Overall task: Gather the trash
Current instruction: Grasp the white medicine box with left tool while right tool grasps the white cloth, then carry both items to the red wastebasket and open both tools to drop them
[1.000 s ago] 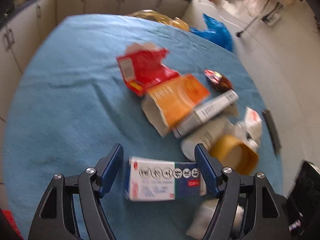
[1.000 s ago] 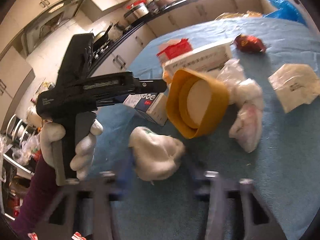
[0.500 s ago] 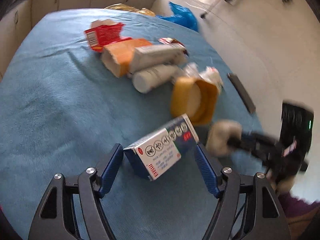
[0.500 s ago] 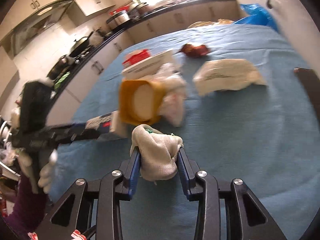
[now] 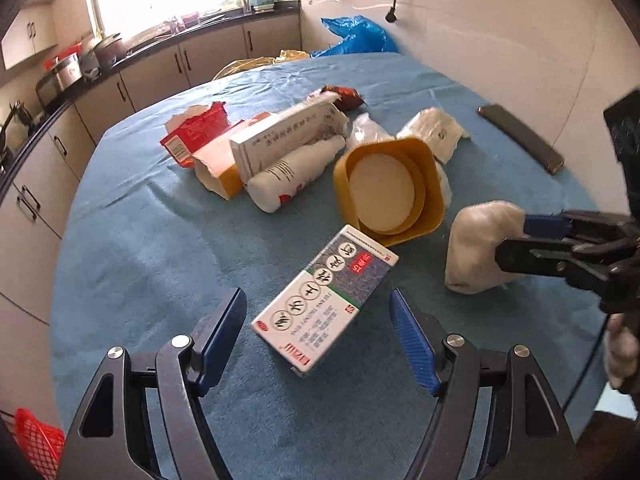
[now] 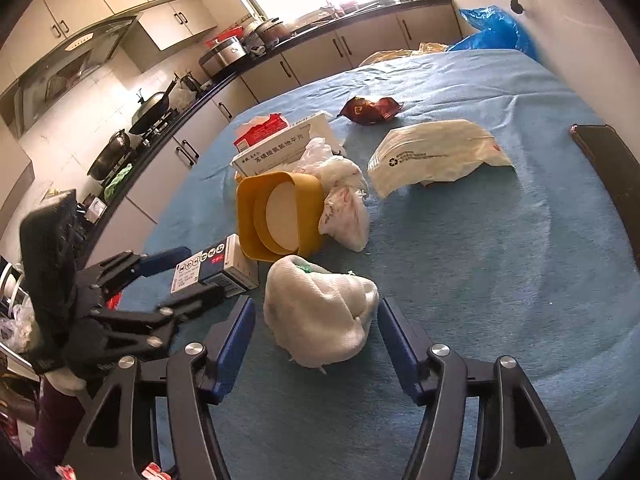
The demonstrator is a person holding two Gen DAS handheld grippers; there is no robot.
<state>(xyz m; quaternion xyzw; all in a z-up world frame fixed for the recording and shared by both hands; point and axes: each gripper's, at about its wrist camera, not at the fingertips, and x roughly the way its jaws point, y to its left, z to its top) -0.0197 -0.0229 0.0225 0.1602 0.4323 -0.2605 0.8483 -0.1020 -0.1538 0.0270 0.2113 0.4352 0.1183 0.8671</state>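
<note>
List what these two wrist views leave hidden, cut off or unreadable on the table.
- Left view: small print on the medicine box is too small and blurred to read.
- Left view: the right tongs cover part of the white wad, so contact is unclear.
- Right view: the phone is cut off by the frame's edge.
- Both views: no bin is in frame.
- Right view: the yellow tub hides what lies behind it.

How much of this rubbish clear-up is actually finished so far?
Done: nothing looks collected yet. No bin shows, and the yellow tub, white bottle and cartons lie on the blue table.
In hand: nothing gripped. The right gripper has just been opening its fingers, the white cloth wad loose between them; the left gripper stands open around the medicine box.
Left: everything.
</note>
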